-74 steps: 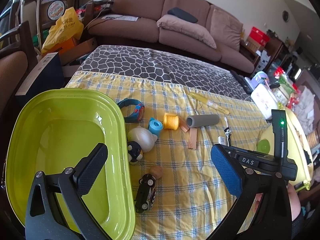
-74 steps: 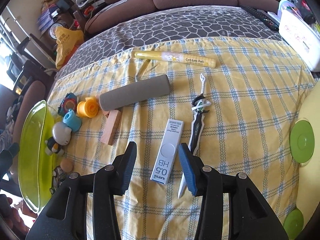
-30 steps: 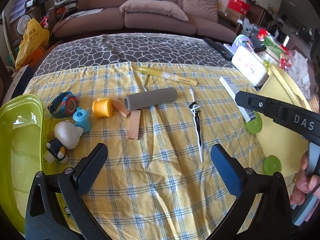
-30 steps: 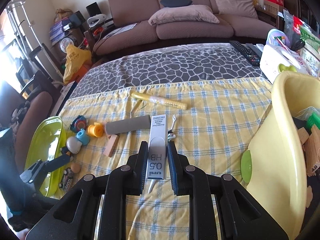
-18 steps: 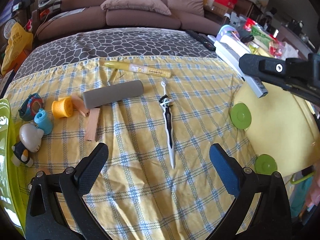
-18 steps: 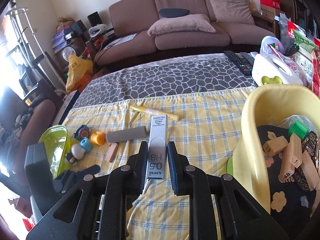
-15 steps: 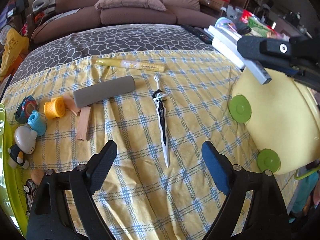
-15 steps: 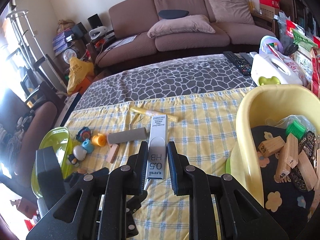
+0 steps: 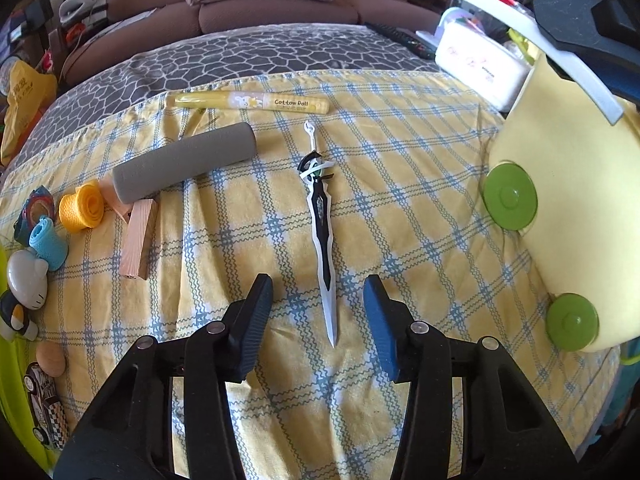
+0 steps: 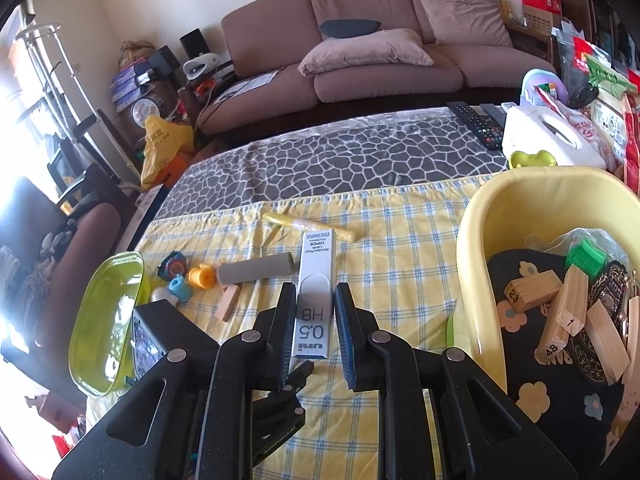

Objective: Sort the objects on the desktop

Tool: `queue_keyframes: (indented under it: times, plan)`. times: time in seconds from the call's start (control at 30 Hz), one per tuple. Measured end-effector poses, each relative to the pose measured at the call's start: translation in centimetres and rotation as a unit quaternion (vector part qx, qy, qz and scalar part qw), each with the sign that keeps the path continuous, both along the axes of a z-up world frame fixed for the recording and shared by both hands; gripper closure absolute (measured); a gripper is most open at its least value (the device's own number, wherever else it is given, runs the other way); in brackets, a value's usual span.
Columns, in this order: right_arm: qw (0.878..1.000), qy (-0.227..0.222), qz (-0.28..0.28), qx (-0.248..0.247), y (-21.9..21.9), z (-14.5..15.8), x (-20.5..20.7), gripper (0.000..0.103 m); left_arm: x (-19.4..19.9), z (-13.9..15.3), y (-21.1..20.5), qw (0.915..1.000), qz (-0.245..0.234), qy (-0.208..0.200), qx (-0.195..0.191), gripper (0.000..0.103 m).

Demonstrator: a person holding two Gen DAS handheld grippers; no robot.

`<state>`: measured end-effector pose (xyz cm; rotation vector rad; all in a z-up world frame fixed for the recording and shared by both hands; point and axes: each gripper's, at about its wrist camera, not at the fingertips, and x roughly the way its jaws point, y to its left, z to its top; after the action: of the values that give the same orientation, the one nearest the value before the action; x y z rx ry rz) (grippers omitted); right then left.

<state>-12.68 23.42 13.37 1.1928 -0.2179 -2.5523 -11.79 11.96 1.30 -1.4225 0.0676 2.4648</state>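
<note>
While its jaws have just been closing, the left gripper hangs with a gap on each side of the tip of the small black-and-white toy sword with a silver blade, neither pad touching it; the sword lies flat on the yellow-and-blue checked tablecloth, its hilt pointing away from the gripper. Bare cloth lies open to both sides of the blade. Farther left lie a pale wooden block and a grey foam cylinder, with a yellow "Cotton Doll" tube near the cloth's far edge. A cluster of small toys sits at the left edge beside the lime-green plastic tray. To the right, the pale yellow tub with green suction feet stands well apart from the sword. The right gripper is clamped on a flat white lead-refill case marked "0.5 HB", held above the cloth just left of the tub's rim, and the tub already holds numbered wooden blocks.
</note>
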Motion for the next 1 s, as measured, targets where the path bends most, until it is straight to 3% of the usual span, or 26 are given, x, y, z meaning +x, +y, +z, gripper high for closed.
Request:
queue_keyframes:
  times: [0.07,0.17,0.73,1.0]
  plan:
    - [1.0,0.0,0.0,0.0,0.0,0.0,0.0,0.084,-0.1,-0.1,0.0,1.0,0.001,0.003,-0.004,0.067]
    - [1.0,0.0,0.0,0.001,0.0,0.0,0.0,0.084,0.0,0.0,0.0,1.0,-0.001,0.002,-0.009,0.095]
    - [1.0,-0.007,-0.002,0.008,0.3,-0.7,-0.4,0.088,0.3,1.9,-1.5,0.9997,0.004,0.015,0.02,0.096]
    - [1.0,-0.019,0.004,0.015,-0.5,-1.4,-0.8,0.085,0.6,4.8,-4.5,0.9977,0.026,0.038,0.05,0.096]
